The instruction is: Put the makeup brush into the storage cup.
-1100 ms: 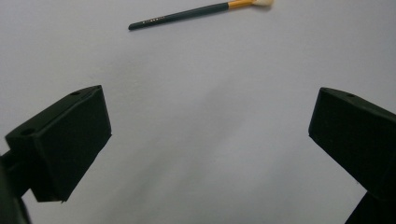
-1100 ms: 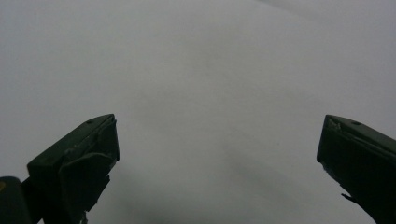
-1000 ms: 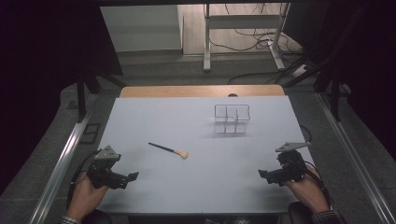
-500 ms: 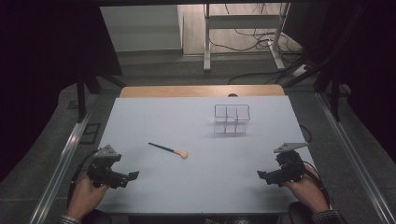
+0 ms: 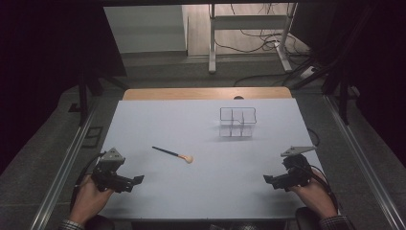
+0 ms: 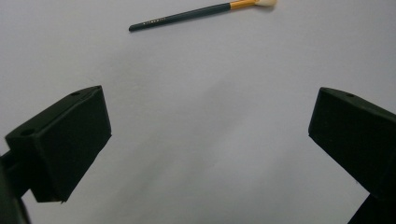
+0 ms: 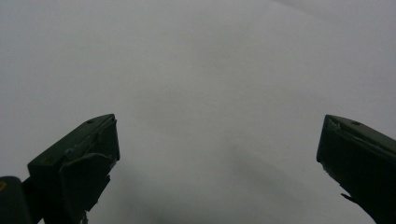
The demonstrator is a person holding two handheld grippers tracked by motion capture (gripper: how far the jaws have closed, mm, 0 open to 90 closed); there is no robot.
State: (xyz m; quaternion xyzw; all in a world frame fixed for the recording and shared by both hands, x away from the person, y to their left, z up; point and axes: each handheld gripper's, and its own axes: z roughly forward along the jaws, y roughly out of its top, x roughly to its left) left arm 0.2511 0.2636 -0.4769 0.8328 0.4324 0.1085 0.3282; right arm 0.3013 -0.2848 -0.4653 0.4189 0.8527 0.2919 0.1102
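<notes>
White table [image 5: 201, 191] holds makeup brush [image 5: 173, 154] (both jaws wide apart).

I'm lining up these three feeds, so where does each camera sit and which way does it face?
High view: above the person's side, looking forward and down on the table; both hands, left tool, right tool.
Left gripper view: rides the left tool, open jaws low over the table, facing the brush.
Right gripper view: rides the right tool, open jaws, bare table.
Shared: brush, in the high and left gripper views.
</notes>
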